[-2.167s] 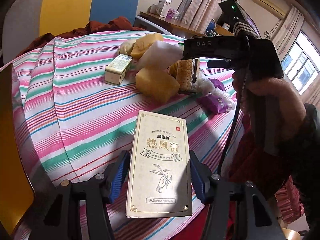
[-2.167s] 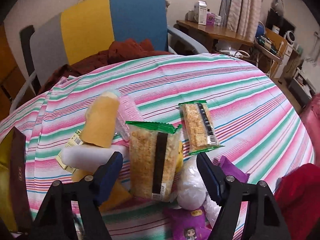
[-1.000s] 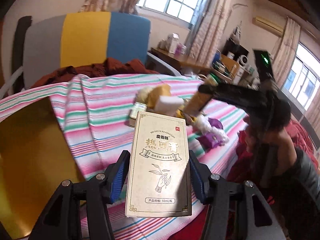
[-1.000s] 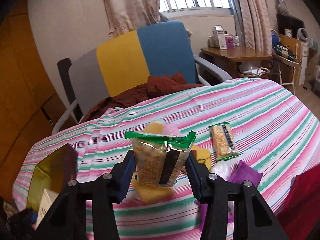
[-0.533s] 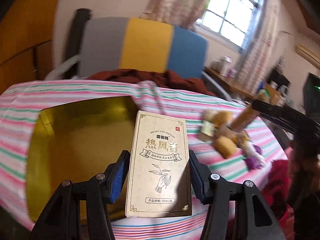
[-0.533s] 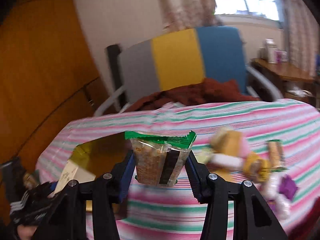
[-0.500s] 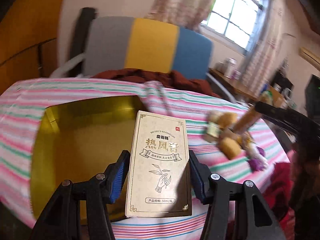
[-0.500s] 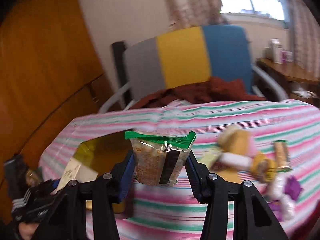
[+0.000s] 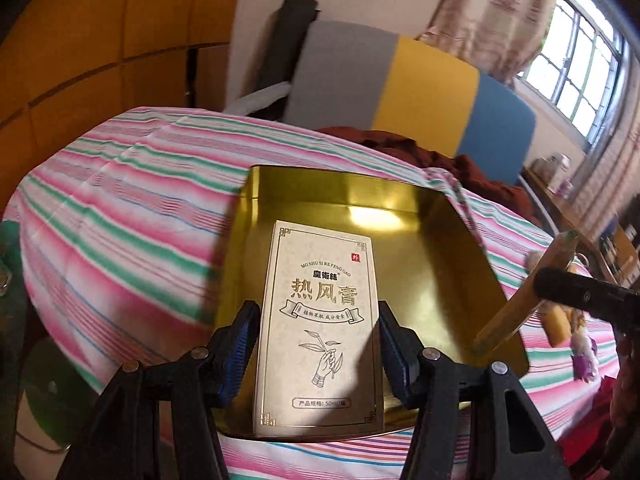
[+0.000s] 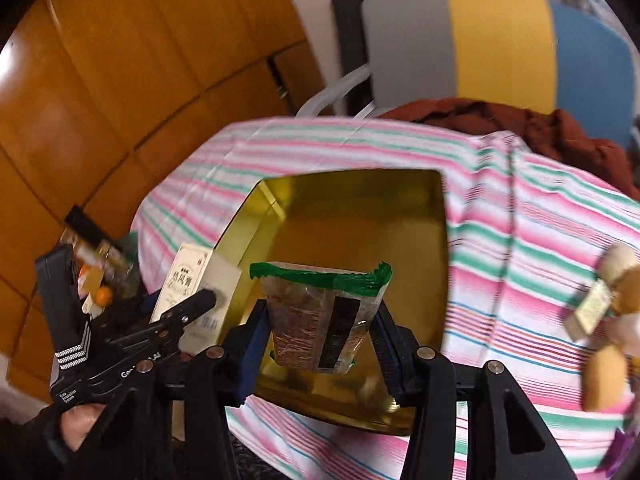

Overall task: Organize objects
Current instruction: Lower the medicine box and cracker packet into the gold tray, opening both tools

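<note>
My left gripper [image 9: 319,344] is shut on a cream box with gold Chinese lettering [image 9: 320,320], held over the near edge of an open gold tin [image 9: 452,248] on the striped tablecloth. In the right wrist view my right gripper [image 10: 320,332] is shut on a clear snack packet with a green top seal [image 10: 320,312], hovering above the same gold tin [image 10: 404,208]. The cream box [image 10: 188,280] and the left gripper's body show at that view's left. The right gripper's black arm [image 9: 584,292] enters the left wrist view from the right.
A pile of snacks [image 10: 608,312] lies on the cloth right of the tin, blurred. A grey, yellow and blue chair [image 9: 400,84] with a rust-brown garment [image 9: 440,160] stands behind the table. Orange wood panelling [image 10: 120,80] fills the left. A hand [image 10: 76,420] grips the left tool.
Both grippers have swung left from the snack pile to over the gold tin, each still holding its item. The tin now sits directly beneath the box and the packet.
</note>
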`<state>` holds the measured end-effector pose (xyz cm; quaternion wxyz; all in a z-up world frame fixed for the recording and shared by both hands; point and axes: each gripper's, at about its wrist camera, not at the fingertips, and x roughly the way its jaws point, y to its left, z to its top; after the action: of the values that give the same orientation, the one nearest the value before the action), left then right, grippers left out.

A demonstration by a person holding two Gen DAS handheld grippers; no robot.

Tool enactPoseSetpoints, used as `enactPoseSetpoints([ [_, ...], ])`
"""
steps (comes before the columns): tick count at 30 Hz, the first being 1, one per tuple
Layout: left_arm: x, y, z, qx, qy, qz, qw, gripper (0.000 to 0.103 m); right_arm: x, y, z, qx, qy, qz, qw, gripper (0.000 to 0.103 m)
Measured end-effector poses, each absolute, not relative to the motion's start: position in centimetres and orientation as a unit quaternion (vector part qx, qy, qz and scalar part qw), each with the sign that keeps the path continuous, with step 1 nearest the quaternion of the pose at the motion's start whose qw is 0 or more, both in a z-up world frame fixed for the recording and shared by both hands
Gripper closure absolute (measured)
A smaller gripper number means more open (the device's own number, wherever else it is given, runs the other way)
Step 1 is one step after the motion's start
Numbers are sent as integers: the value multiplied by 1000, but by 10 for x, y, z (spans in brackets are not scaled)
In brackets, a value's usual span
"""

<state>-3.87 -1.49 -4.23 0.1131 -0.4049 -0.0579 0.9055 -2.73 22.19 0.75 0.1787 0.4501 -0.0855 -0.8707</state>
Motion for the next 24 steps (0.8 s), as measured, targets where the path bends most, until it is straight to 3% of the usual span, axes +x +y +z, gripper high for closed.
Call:
enactPoseSetpoints([
  [2, -39, -21, -44, -407, -60, 906, 104, 44, -34, 209, 0, 466, -81, -861, 189, 52],
  [3, -39, -22, -44, -407, -60, 906, 102, 43, -39, 201, -4, 477, -81, -854, 193, 46],
  [4, -40, -23, -43, -407, -60, 906, 100, 41, -43, 197, -7, 481, -86, -851, 194, 38],
  [5, -40, -25, -43, -406, -63, 907, 97, 35, -47, 194, -8, 480, -99, -849, 198, 19],
  [6, -40, -27, -42, -404, -67, 908, 93, 35, -50, 191, -8, 476, -105, -849, 202, 14],
  [13, -41, -50, -32, -385, -85, 917, 63, 35, -40, 182, -8, 467, -87, -861, 182, 10],
  [17, -41, -55, -20, -369, -90, 924, 52, 35, -30, 176, -3, 450, -57, -876, 164, 0],
  [24, -37, -51, -14, -364, -81, 927, 49, 35, -7, 160, 3, 395, 26, -910, 127, 0],
])
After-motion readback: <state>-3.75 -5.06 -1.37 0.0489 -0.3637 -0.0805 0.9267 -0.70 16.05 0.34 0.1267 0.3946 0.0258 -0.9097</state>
